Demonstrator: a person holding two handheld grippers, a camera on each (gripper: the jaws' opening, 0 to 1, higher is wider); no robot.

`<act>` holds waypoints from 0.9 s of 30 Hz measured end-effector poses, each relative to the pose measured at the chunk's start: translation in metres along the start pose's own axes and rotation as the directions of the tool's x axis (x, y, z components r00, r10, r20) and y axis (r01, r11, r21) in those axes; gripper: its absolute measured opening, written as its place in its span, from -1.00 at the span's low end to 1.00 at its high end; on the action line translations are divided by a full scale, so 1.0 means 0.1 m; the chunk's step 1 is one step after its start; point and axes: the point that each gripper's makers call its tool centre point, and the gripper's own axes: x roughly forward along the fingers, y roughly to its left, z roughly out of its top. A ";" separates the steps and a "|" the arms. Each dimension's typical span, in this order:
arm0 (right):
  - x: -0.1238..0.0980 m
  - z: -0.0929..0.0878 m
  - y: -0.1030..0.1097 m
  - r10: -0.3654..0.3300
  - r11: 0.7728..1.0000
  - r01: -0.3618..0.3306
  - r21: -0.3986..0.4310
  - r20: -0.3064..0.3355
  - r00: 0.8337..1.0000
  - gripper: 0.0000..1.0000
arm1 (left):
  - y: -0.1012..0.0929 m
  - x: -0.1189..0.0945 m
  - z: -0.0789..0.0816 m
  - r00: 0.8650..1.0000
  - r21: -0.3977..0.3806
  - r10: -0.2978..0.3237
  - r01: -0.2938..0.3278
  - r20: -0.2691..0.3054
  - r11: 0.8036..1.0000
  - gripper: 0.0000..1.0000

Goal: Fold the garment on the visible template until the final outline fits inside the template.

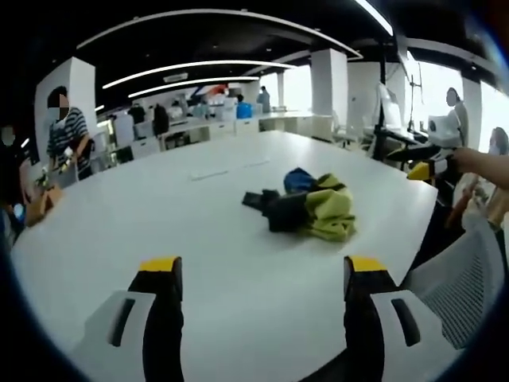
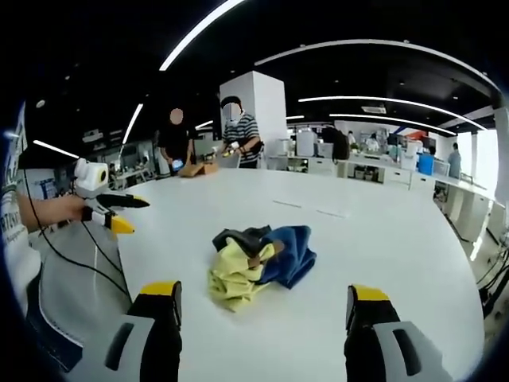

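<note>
garment crumpled in a yellow, blue and black heap near the middle of the white table, closer to its near edge. left gripper and right gripper both spread apart, clamping nothing.

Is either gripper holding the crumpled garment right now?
No: the garment lies bunched on the white table, clear of the open right gripper in the right gripper view.
</note>
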 end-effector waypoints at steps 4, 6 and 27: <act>0.08 0.00 -0.02 0.016 0.999 -0.016 -0.032 -0.007 1.000 0.49 | -0.02 0.10 0.03 1.000 0.003 -0.022 0.022 0.010 1.000 0.45; 0.13 0.00 -0.04 0.024 0.999 -0.024 -0.029 -0.010 1.000 0.44 | -0.04 0.15 0.06 0.999 0.002 -0.035 0.035 0.022 0.999 0.43; 0.78 -0.23 -0.19 0.092 0.992 -0.101 -0.079 -0.106 0.990 -0.14 | -0.04 0.67 0.24 0.987 0.061 -0.157 0.155 0.032 0.986 -0.01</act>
